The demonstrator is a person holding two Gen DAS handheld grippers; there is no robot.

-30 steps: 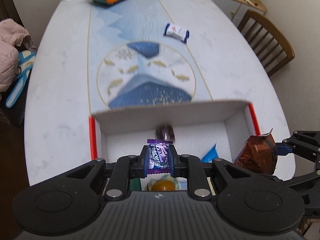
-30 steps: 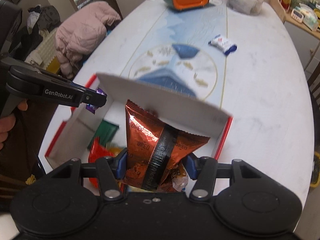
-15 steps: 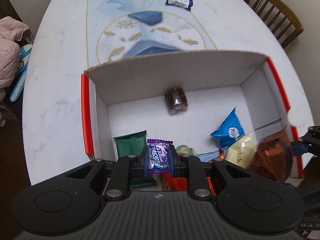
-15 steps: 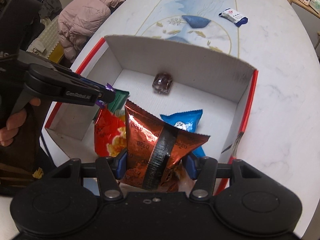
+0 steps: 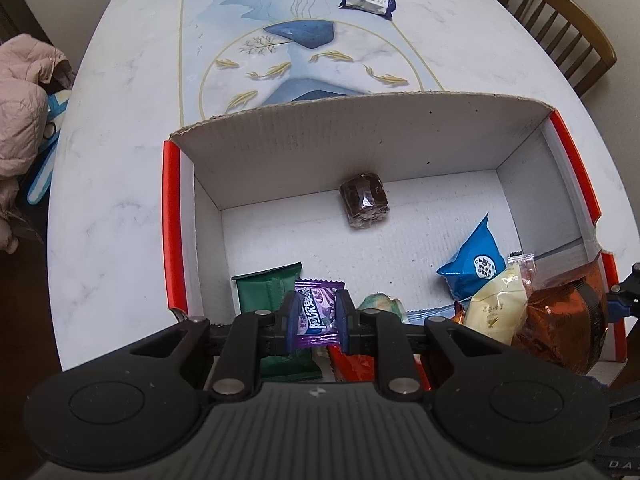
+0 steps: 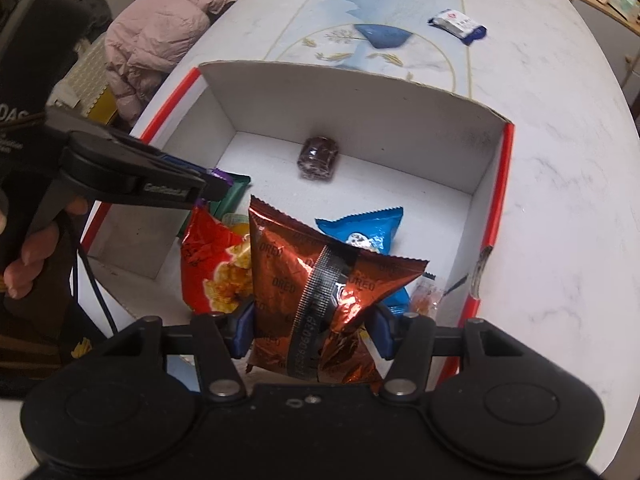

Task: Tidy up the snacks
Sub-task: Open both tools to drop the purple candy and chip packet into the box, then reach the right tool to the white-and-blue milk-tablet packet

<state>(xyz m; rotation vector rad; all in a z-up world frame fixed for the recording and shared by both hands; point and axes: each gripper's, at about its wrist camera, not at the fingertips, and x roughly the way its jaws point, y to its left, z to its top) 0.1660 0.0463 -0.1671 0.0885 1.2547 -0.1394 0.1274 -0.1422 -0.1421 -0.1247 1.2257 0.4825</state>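
Filling most of the room: marble-patterned table (image 5: 112,208), wooden chair (image 5: 560,20) beside.

The box (image 5: 360,136) is corrugated cardboard, matt white inside, with a raw torn upper edge and glossy red outer edges. The tabletop (image 5: 116,168) has a smooth, marble-look finish with a printed blue centre strip. The Oreo bag (image 6: 320,280) is crinkled, copper-coloured metallic foil, highly reflective. The purple candy wrapper (image 5: 314,312) is glossy plastic film. The chair (image 5: 560,28) is varnished wood. The gripper bodies are matt black plastic with bare metal pins.
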